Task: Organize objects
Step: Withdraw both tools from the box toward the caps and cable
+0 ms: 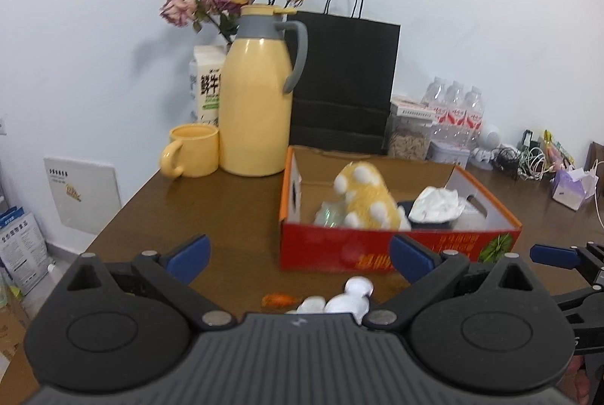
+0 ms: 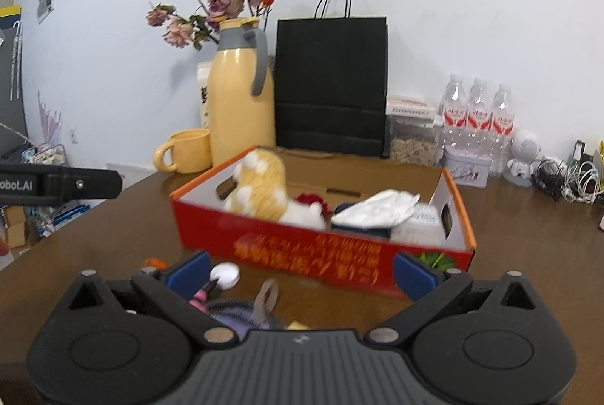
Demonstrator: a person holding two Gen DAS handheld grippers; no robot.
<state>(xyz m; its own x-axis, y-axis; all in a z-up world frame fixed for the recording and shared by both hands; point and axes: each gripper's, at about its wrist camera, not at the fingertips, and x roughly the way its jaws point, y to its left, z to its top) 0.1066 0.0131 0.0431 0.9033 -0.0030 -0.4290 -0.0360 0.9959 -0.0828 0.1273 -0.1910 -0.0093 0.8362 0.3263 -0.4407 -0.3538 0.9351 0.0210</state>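
Both grippers, left gripper (image 1: 298, 259) and right gripper (image 2: 300, 269), gape empty; I hover them before red box (image 1: 339, 254), above loose counter (image 1: 226, 208) items awaiting boxing.

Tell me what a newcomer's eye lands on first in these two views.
First the red cardboard box in the middle of the brown table, open on top, with a yellow-and-white plush toy lying inside at its left end. Behind it, against the wall, stand a tall yellow thermos jug and a black paper bag. Both grippers hang open before the box.
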